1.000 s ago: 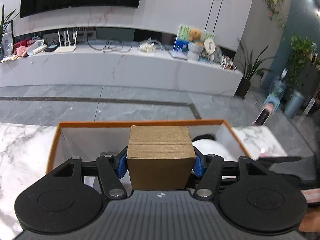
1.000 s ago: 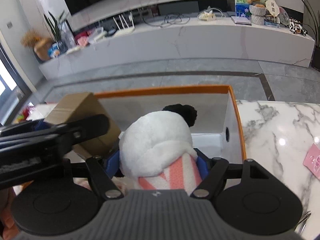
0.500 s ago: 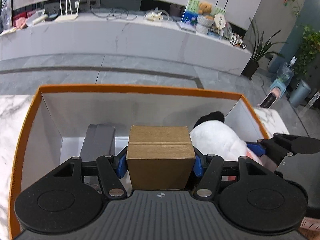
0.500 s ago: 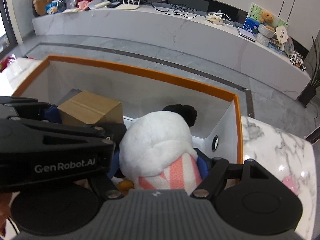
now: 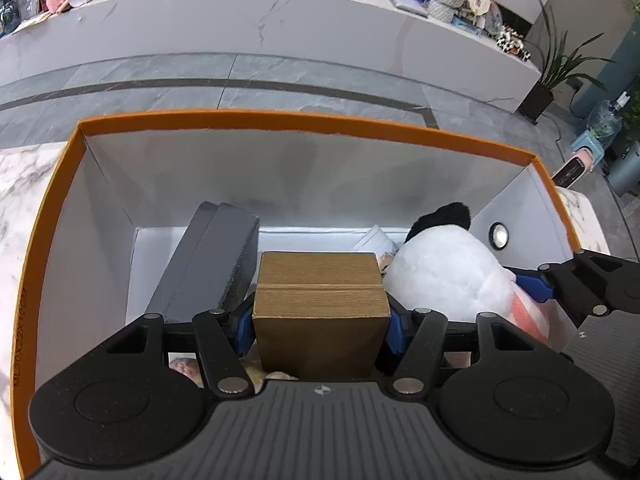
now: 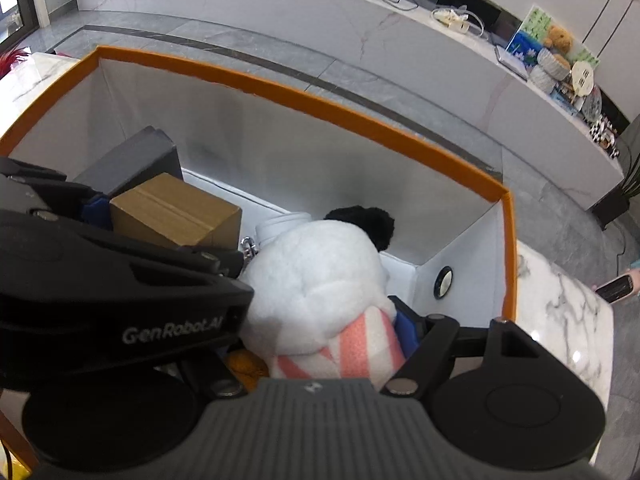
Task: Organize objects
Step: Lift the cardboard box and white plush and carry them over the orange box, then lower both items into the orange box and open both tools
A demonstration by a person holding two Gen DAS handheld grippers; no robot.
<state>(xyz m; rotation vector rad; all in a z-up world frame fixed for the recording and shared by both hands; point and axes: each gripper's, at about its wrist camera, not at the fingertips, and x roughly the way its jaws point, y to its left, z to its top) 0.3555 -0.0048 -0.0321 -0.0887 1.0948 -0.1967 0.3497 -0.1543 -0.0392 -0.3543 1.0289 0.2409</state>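
In the left wrist view, nearest the camera, the left tongs (image 5: 322,322) clamp a small brown cardboard box (image 5: 320,300) by its two sides, blue pads pressed against it, holding it down inside the orange-rimmed storage box (image 5: 280,120). At ten o'clock of the cardboard box a dark grey case (image 5: 212,256) leans tilted against the storage box's white inner wall, its near edge just beside the cardboard. At three o'clock of the cardboard box sits the white plush toy (image 5: 444,276), touching or very nearly touching it, with a black tuft at its far end. In the right wrist view the right tongs (image 6: 320,332) grip that plush toy (image 6: 316,280) around its pink-and-white striped part, one blue pad visible at the toy's three o'clock side, the other hidden behind the left tongs' black body. The toy is also low inside the storage box (image 6: 360,116), near its right wall. The storage box stands on a marble bench (image 6: 560,320); beyond it lie grey floor tiles and, farthest, a long white counter (image 5: 280,28) carrying cables and small items.
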